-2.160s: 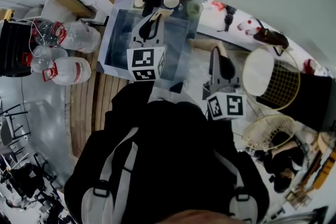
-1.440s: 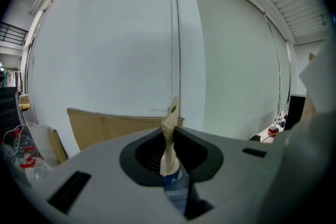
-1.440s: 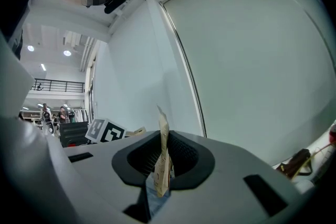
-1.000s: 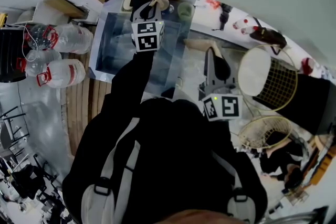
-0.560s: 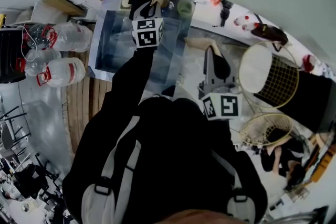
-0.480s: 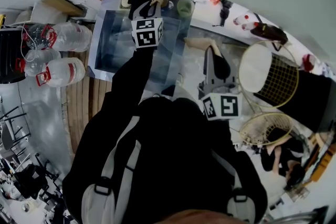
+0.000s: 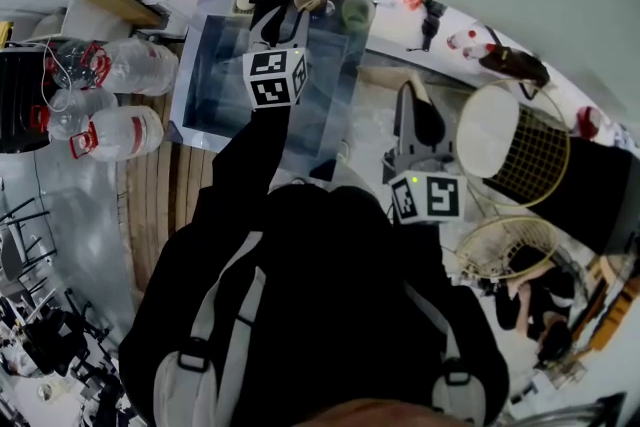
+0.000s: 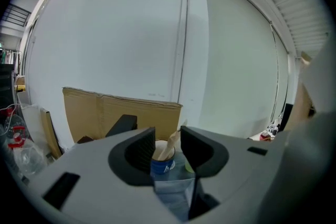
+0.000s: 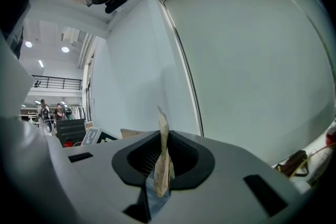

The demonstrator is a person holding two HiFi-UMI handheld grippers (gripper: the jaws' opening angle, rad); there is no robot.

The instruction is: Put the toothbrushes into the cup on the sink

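The left gripper's (image 8: pixel 167 137) jaws stand wide apart, having just been opening, and nothing lies between the pads. Through the gap, just past the tips, the cup (image 8: pixel 160 166) stands upright with the first toothbrush (image 8: pixel 169 145) in it, its pale wrapped end leaning toward the right jaw and rising over the rim. It touches neither jaw. In the head view this gripper reaches out over the sink (image 7: pixel 200 105), its tips just short of the cup, which stands at the sink's back edge. A green cup (image 7: pixel 355 11) stands just to the cup's right, and a sheet of cardboard (image 8: pixel 105 113) leans on the wall behind. The right gripper's (image 9: pixel 164 152) jaws are nearly together, clamped on the second toothbrush (image 9: pixel 163 176). This one sits on edge between the pads in a pale paper wrap, and its thin end rises above the jaws. In the head view the right gripper hovers over the counter (image 7: pixel 370 130) to the right of the sink, well apart from the cup. A wire basket (image 7: pixel 540 160) stands farther right, and water bottles (image 7: pixel 120 130) lie on the floor to the sink's left.
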